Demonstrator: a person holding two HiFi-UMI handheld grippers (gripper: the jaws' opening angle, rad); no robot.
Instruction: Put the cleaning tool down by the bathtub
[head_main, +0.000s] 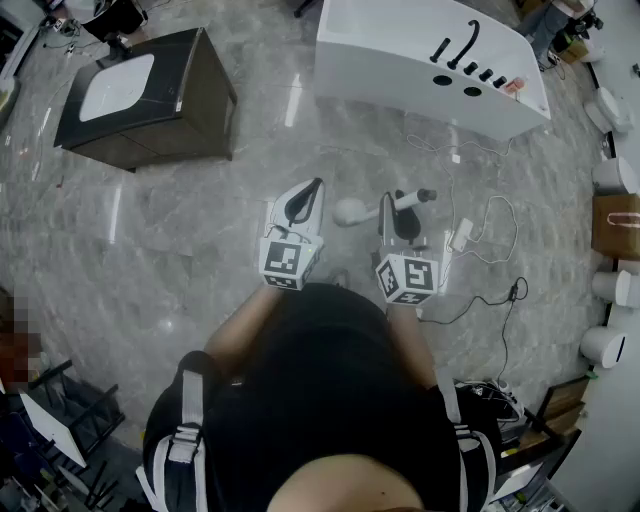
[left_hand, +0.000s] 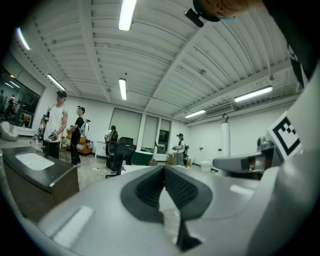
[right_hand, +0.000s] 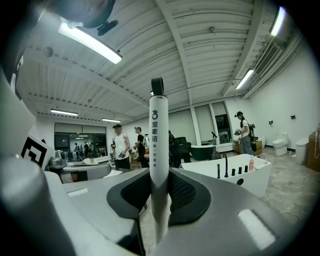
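Note:
The cleaning tool (head_main: 350, 212) is a white stick with a round head and a dark loop at its tip. My right gripper (head_main: 398, 214) is shut on its handle, holding it level over the grey floor in the head view. In the right gripper view the handle (right_hand: 159, 130) stands straight up between the pads of that gripper (right_hand: 159, 176). My left gripper (head_main: 312, 192) hangs just left of the tool's head, shut with nothing in it (left_hand: 164, 172). The white bathtub (head_main: 400, 75) with black taps stands ahead and to the right, and its side (right_hand: 250, 182) shows in the right gripper view.
A dark vanity cabinet with a white basin (head_main: 140, 95) stands ahead on the left. Loose cables (head_main: 480, 240) lie on the floor right of my hands. White toilets (head_main: 612, 178) and a brown bag (head_main: 618, 225) line the right edge. Several people stand far across the room (left_hand: 57, 130).

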